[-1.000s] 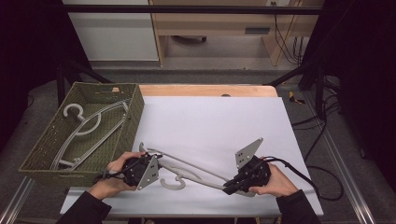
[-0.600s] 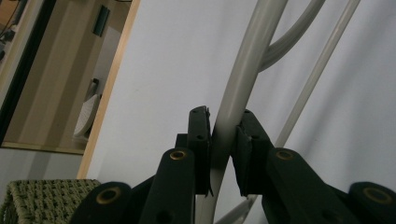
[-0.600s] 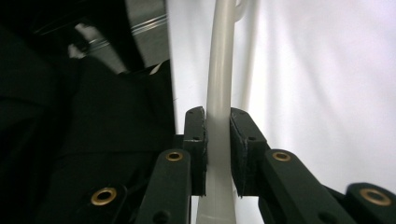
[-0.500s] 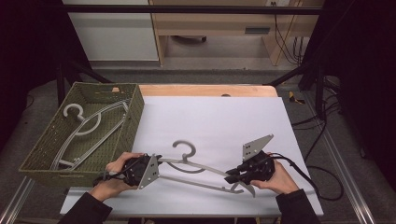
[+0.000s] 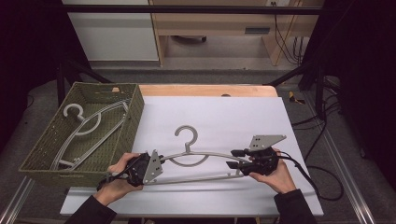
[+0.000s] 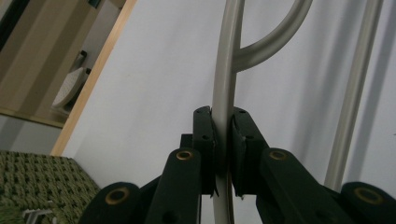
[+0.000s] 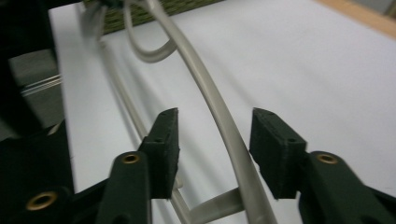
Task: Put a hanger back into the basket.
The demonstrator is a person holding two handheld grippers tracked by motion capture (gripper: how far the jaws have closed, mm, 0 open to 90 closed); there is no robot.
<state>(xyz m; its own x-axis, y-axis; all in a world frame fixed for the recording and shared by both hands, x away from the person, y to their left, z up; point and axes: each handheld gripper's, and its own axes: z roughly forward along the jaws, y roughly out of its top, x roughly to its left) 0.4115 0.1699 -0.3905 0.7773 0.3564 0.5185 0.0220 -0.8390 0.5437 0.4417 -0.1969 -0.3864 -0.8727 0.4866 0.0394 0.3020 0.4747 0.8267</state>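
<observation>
A grey plastic hanger [image 5: 189, 156] lies across the near part of the white table sheet [image 5: 224, 116], its hook pointing away from me. My left gripper [image 5: 160, 162] is shut on the hanger's left shoulder. In the left gripper view the pads of the left gripper [image 6: 223, 119] press on both sides of the grey hanger bar [image 6: 226, 70]. My right gripper [image 5: 236, 158] is at the hanger's right end. Its jaws have just been opening. In the right gripper view the hanger arm [image 7: 210, 98] runs between the parted pads of the right gripper [image 7: 215, 128] without touching them.
A green woven basket [image 5: 135, 116] stands at the table's left edge with another grey hanger [image 5: 88, 126] inside it. The wooden table edge [image 5: 210, 90] runs along the far side. A black cable [image 5: 308, 179] trails from the right gripper.
The hanger has flipped over: its hook pointed toward me a second ago and now points away. The right gripper's jaws have parted off the hanger arm. The left gripper stays clamped.
</observation>
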